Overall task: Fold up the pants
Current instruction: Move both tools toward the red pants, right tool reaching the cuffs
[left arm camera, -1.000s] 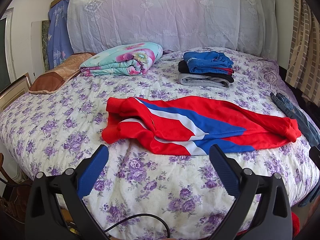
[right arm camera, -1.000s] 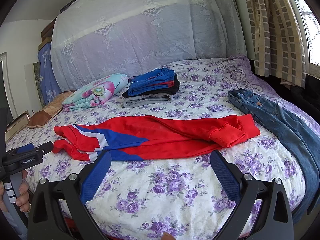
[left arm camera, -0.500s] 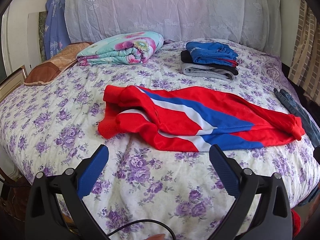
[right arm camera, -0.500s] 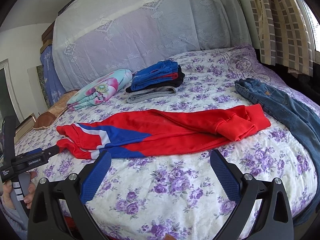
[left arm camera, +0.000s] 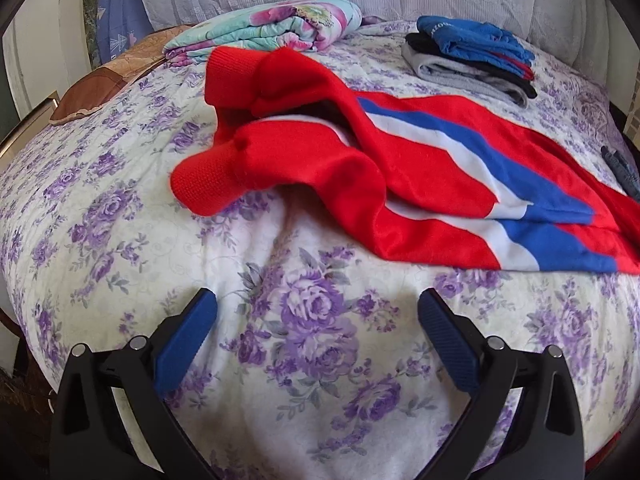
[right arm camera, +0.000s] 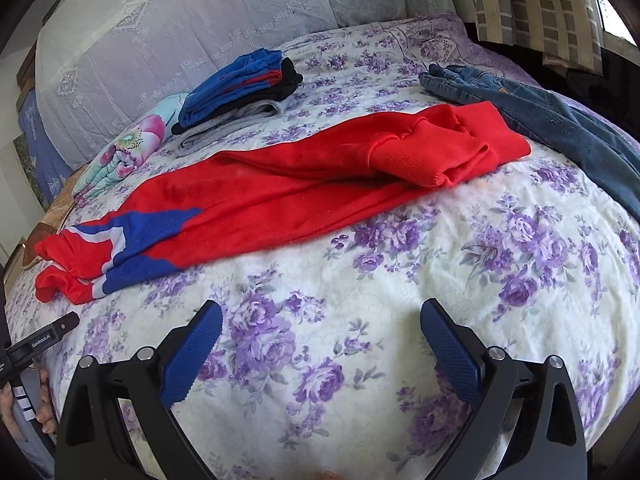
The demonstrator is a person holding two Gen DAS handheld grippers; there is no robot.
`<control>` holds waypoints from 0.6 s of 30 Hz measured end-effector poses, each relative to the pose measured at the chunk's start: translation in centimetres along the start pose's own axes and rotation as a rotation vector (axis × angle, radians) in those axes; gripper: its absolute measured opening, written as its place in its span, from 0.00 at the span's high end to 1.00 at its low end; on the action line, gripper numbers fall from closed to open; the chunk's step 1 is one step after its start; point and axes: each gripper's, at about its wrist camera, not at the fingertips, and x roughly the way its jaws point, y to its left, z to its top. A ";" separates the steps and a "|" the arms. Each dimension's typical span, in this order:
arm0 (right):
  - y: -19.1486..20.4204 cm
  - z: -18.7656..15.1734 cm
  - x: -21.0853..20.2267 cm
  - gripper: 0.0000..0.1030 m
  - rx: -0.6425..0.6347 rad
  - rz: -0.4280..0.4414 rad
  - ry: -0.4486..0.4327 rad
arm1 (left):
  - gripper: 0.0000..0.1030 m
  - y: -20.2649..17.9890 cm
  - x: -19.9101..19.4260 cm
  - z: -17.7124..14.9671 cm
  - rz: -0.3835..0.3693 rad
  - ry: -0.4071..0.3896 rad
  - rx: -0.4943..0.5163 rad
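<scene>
The red pants with blue and white stripes are lying stretched across the bed, running left to right over the purple-flowered bedspread. In the left wrist view, their two cuffed leg ends are sitting at the left, one lying partly over the other, with the nearer cuff bunched and lifting slightly off the cover. In the right wrist view the pants are reaching toward the right, where the ribbed waistband end is lying folded over on itself, just beside a pair of blue jeans that are trailing off the right edge of the bed.

The left gripper is hovering over bare bedspread near the leg ends, its blue-padded fingers spread wide and gripping nothing. The right gripper is likewise hanging above the cover on the near side of the pants, fingers released and apart from the cloth. At the left edge of the right wrist view, part of the left gripper's black body is showing, with a hand wrapped around its handle.

On the far side of the bed, a stack of folded clothes, blue over black over grey, is resting well apart from the pants. A folded floral blanket is lying to the left of that stack, and a brown pillow is sitting at the far left.
</scene>
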 end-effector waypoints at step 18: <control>-5.3 5.4 0.7 0.04 0.313 0.474 0.094 | 0.04 4.6 -2.2 3.4 -0.352 -0.021 -0.112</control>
